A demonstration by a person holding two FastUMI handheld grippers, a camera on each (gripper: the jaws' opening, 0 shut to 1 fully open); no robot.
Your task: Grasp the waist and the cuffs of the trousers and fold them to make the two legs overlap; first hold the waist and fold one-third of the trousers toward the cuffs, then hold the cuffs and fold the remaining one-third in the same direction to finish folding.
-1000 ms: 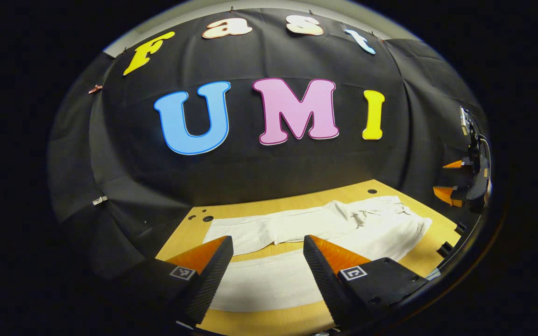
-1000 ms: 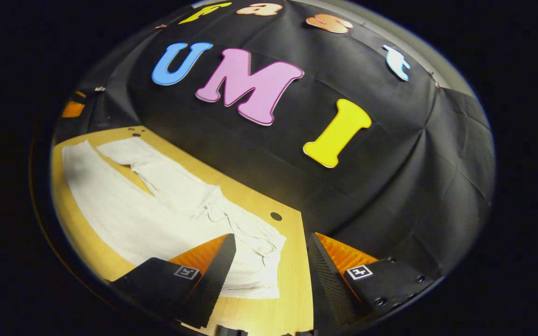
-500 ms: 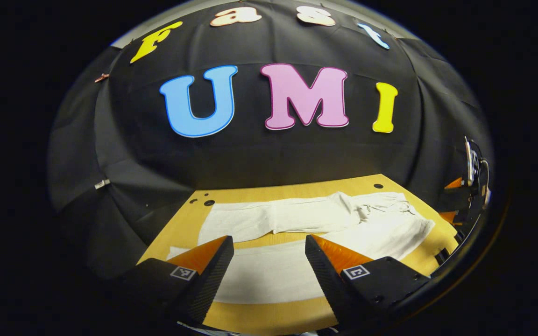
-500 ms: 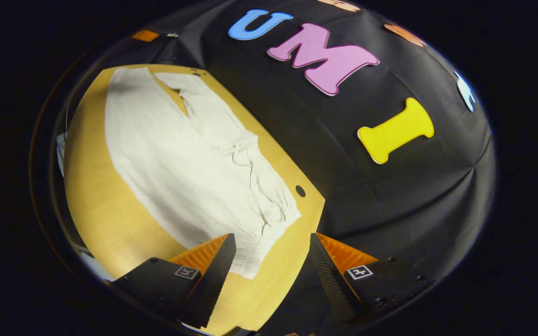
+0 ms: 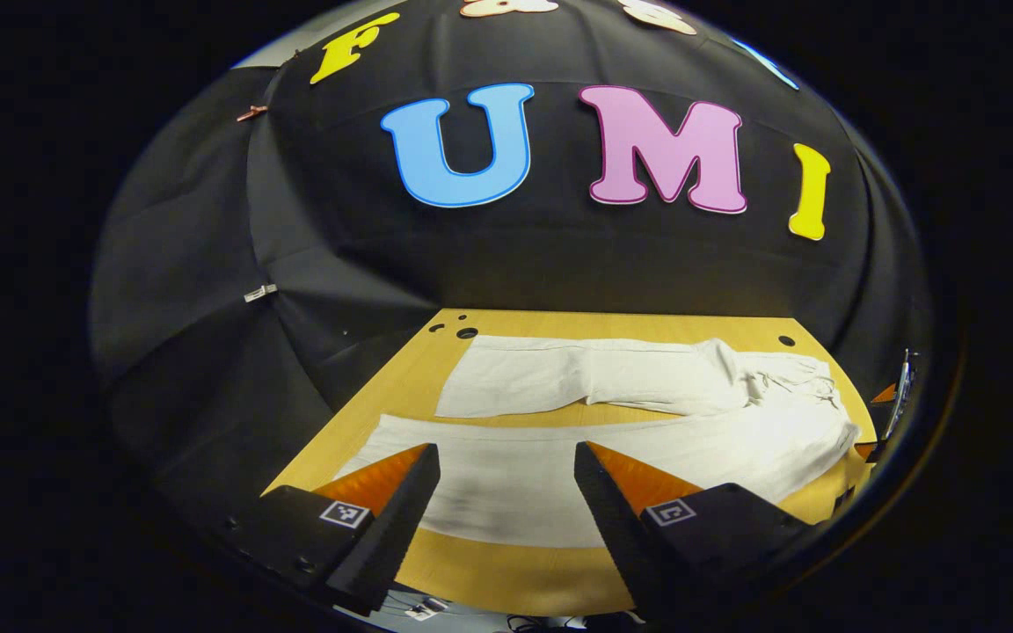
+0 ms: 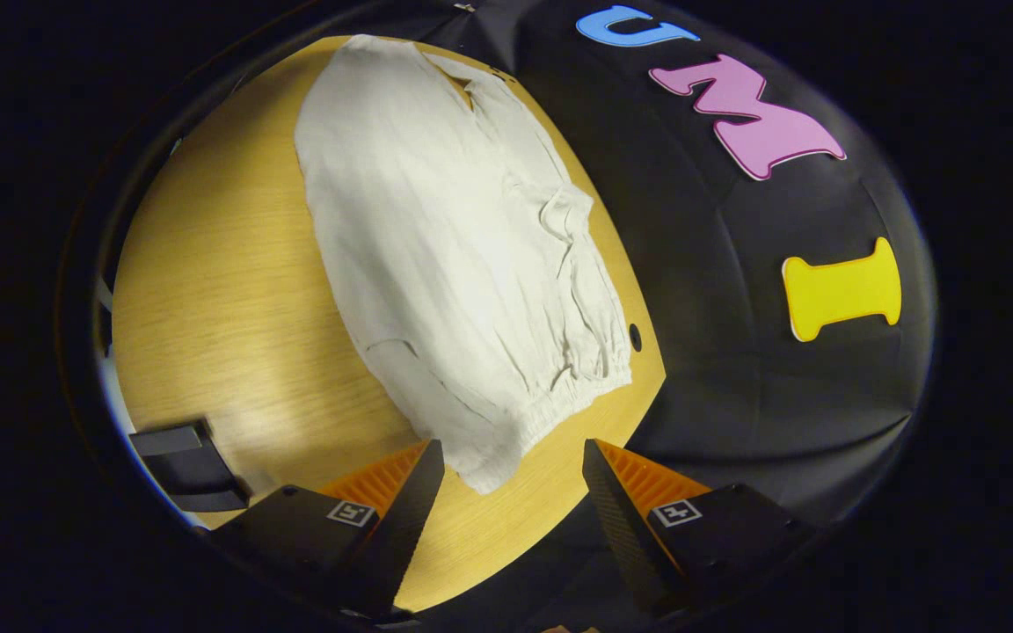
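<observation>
White trousers [image 5: 612, 422] are lying spread on the wooden table [image 5: 506, 576], both legs [image 5: 559, 378] stretching apart toward the left in the left gripper view, where the left gripper [image 5: 506, 492] is hovering wide open over the near leg. The right gripper view is showing the gathered waist [image 6: 559, 396] instead, wrinkled, with the right gripper [image 6: 513, 492] gaping wide just beyond its corner, gripping nothing.
</observation>
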